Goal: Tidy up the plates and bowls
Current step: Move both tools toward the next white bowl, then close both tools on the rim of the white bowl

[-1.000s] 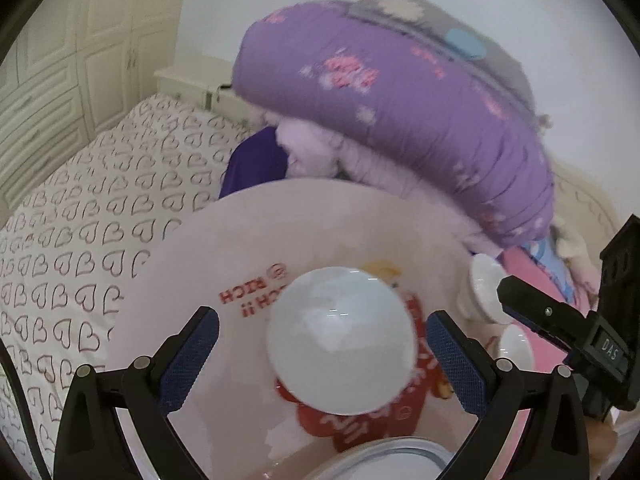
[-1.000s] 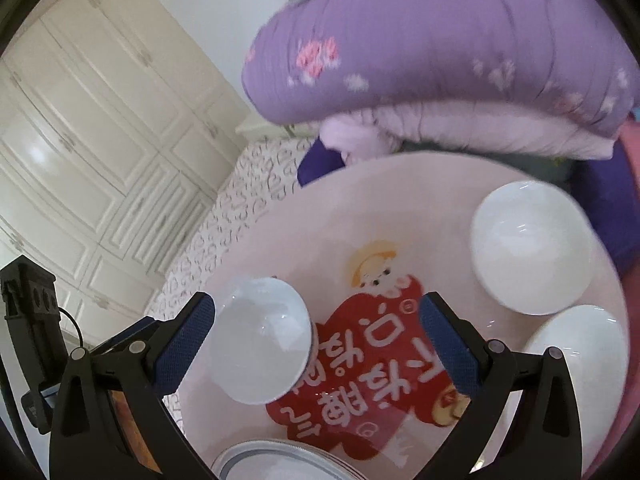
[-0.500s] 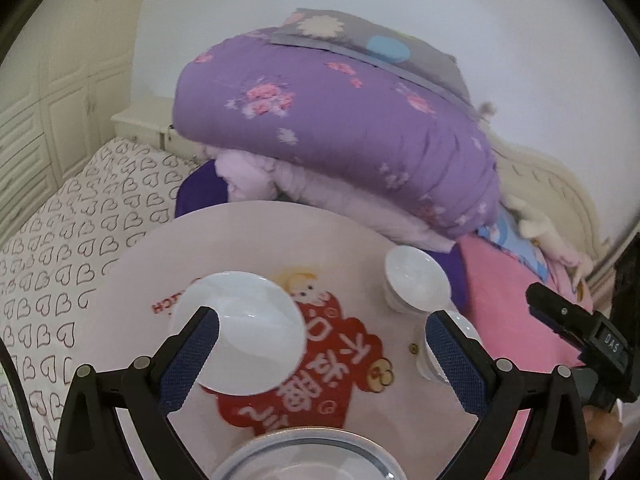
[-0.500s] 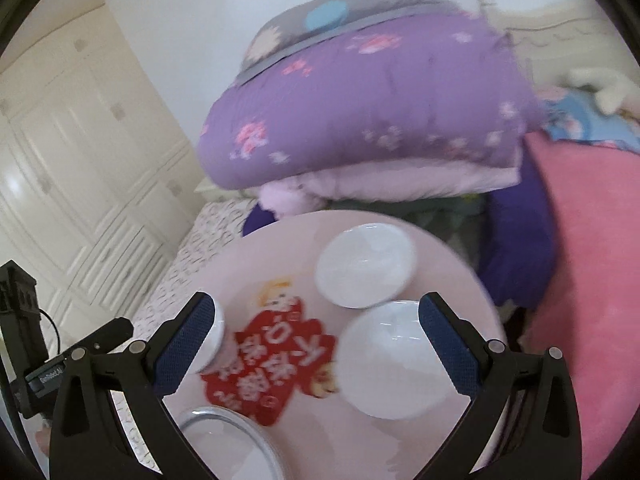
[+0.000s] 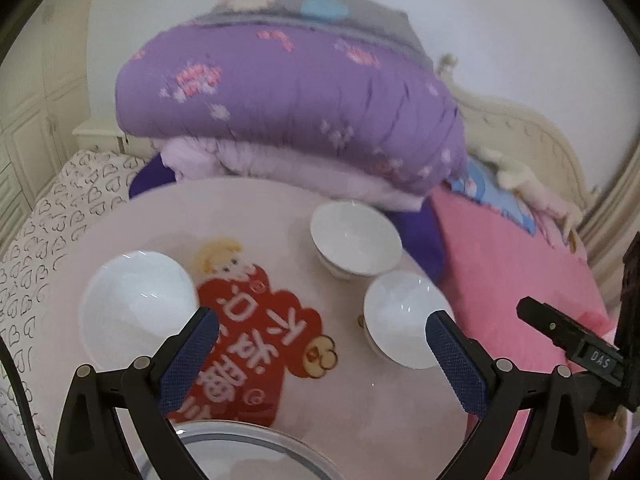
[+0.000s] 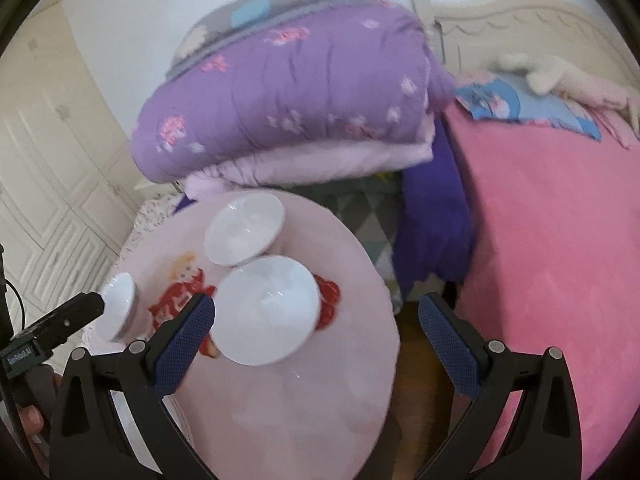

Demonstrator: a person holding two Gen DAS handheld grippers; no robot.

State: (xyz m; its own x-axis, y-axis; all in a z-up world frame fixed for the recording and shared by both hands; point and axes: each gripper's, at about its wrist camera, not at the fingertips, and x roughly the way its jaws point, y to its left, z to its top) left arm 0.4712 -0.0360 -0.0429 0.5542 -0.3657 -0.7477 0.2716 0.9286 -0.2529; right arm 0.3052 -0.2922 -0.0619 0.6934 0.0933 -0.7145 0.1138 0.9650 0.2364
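**Three white bowls on the round pink table, both grippers wide and holding nothing**

On the round pink table (image 5: 132, 224) stand three white bowls, and each of them looks empty inside. In the left wrist view, the left bowl (image 5: 138, 308) stands at the left side of the table, beside the red cartoon print (image 5: 256, 332) in the middle. The far bowl (image 5: 356, 242) stands at the back right, near the folded bedding. The near bowl (image 5: 408, 318) stands just in front of the far one, close to the right edge of the table; whether these two touch I cannot tell. At the bottom edge of this view there is part of a round plate (image 5: 240, 440) with a grey rim, which shows only partly.

The left gripper (image 5: 320, 356) is spread wide. Its blue pads are well apart and nothing is between them. It hangs above the table, over the red print, and touches no bowl.

The right gripper (image 6: 316, 340) is also spread wide and holds nothing. In the right wrist view its left pad is in front of the near bowl (image 6: 268, 308), but whether it touches is not clear. The other pad is beyond the table edge.

Behind the table lies a purple quilt (image 5: 288, 108) on a pile of bedding, and a pink blanket (image 6: 552, 216) covers the bed at the right.
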